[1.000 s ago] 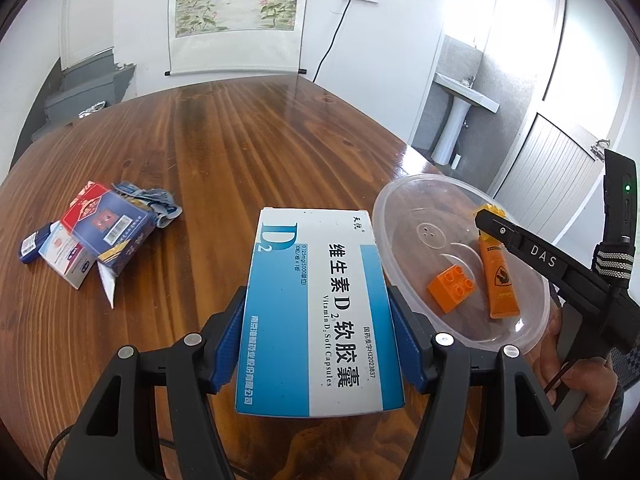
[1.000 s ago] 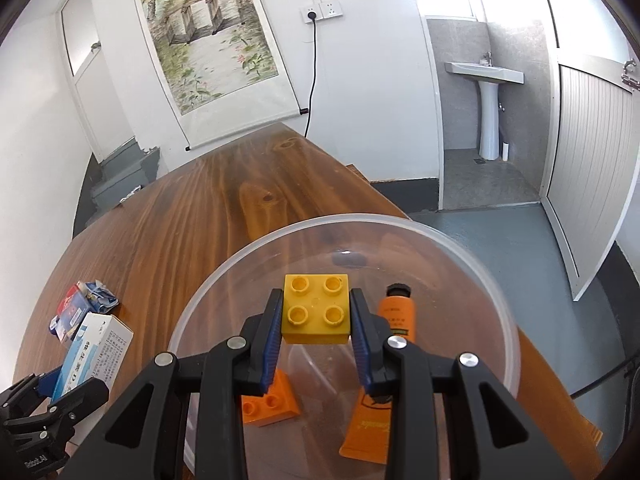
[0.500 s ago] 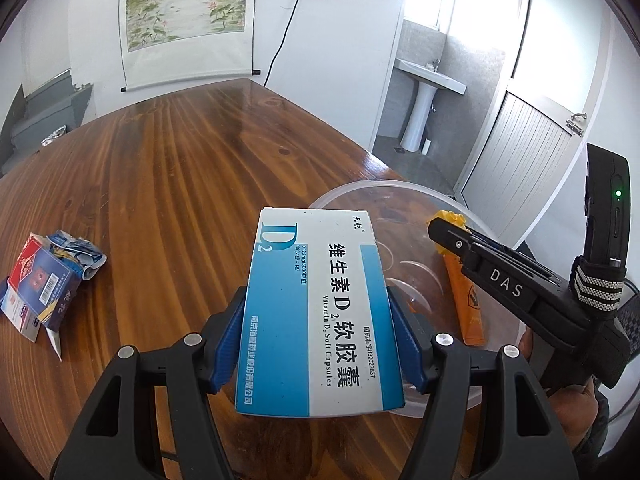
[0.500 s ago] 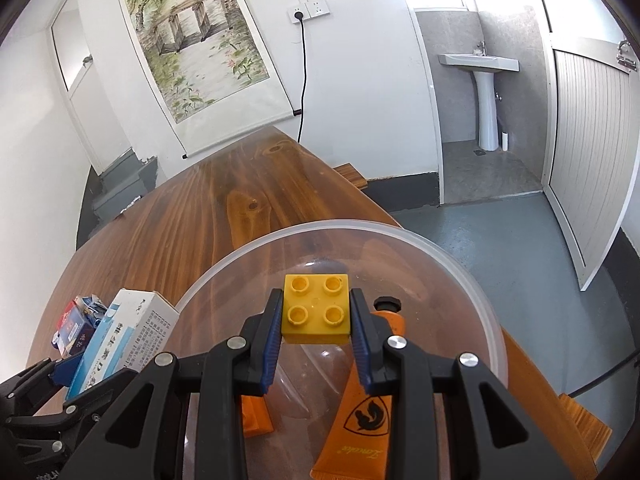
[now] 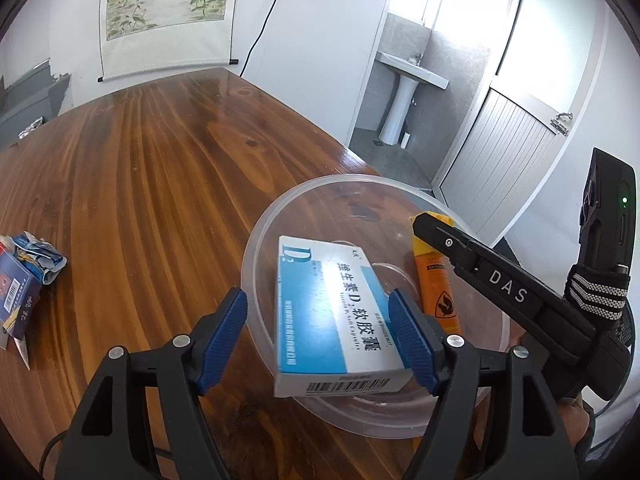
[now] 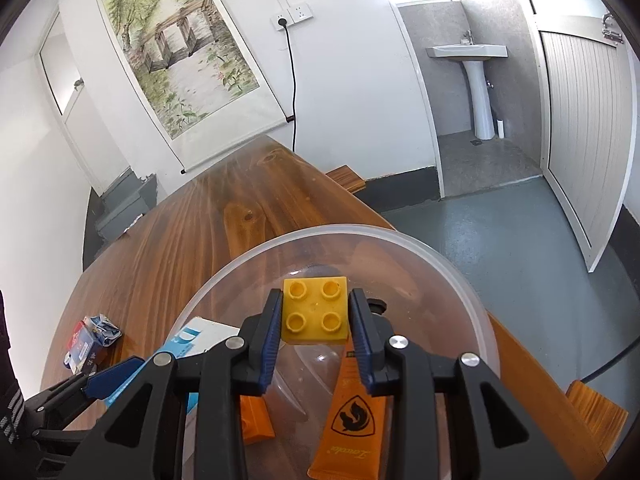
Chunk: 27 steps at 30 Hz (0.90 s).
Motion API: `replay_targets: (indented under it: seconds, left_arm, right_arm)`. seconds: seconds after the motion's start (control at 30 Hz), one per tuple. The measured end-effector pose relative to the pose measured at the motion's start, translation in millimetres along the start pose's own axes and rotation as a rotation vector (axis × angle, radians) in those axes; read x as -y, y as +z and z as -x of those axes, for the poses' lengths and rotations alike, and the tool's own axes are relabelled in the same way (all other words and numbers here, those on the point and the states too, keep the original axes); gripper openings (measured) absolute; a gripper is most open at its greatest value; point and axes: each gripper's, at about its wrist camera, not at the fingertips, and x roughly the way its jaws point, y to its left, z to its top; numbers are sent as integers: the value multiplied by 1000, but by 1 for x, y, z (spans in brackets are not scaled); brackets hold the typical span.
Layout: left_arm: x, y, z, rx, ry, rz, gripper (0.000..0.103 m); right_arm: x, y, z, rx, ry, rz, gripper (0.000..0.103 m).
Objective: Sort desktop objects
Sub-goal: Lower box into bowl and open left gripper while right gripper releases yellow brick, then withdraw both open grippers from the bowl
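A clear plastic bowl (image 5: 280,220) (image 6: 476,312) stands at the table's right edge. My left gripper (image 5: 320,340) is open over its near rim. The blue-and-white vitamin D2 box (image 5: 340,312) lies tilted inside the bowl between the spread fingers, and shows in the right wrist view (image 6: 192,336). My right gripper (image 6: 314,328) is over the bowl with the yellow brick (image 6: 314,310) between its fingers; a small gap shows on the right side. An orange tube (image 6: 352,420) (image 5: 436,284) and an orange brick (image 6: 256,420) lie in the bowl.
A pile of small packets (image 5: 24,276) (image 6: 90,340) lies on the wooden table (image 5: 140,160) at the left. The table edge runs just right of the bowl, with the floor (image 6: 520,260) beyond. A wall scroll (image 6: 180,48) hangs at the far end.
My left gripper moved right over the bowl and opened; the vitamin box dropped into the bowl. My right gripper's fingers have spread slightly around the yellow brick.
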Motion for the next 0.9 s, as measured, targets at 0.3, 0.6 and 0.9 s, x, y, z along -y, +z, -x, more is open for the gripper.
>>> replay_targets:
  seconds: [0.3, 0.6, 0.9]
  left_arm:
    - [-19, -2, 10, 31, 69, 42, 76]
    - [-33, -10, 18, 44, 89, 59, 76]
    - [-42, -14, 26, 56, 119, 54, 76]
  right_arm:
    - [-6, -1, 4, 28, -27, 17, 43]
    - [-8, -4, 5, 36, -42, 18, 43]
    - [-16, -6, 5, 31, -52, 31, 43]
